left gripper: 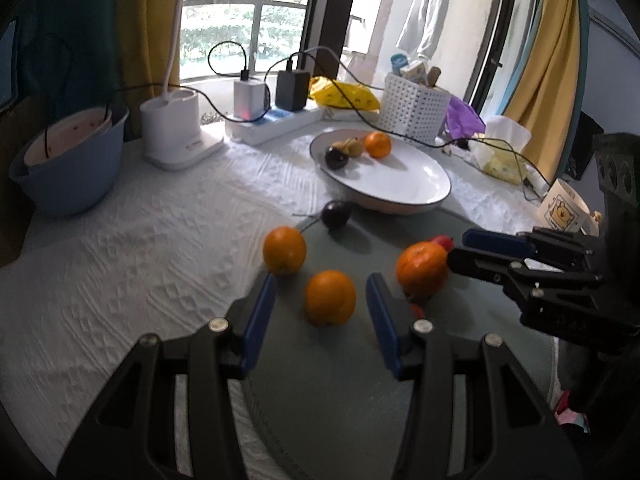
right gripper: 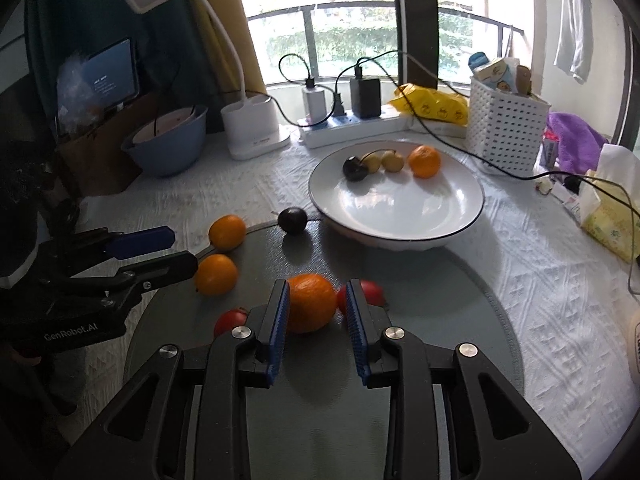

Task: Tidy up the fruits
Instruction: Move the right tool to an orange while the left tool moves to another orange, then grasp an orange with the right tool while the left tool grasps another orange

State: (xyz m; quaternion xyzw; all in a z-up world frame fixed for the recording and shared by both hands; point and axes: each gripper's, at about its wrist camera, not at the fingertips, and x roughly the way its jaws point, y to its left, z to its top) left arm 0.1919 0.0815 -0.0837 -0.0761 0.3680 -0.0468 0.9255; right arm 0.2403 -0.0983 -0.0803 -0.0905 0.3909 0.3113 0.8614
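Left wrist view: the left claw (left gripper: 320, 308) hangs released, straddling an orange (left gripper: 330, 298) on the grey mat (left gripper: 340, 380); closing comes next.

Right wrist view: the right claw (right gripper: 318, 308), unclenched, brackets another orange (right gripper: 311, 302); the white plate (right gripper: 400, 216) waits beyond on the table (right gripper: 540, 280).

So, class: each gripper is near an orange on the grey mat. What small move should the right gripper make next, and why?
Probably ease the right gripper forward until its pads flank the orange, then close. Its jaws are open and the orange sits just ahead of the fingertips, not yet gripped. The white plate already holds another orange, so that looks like the destination.
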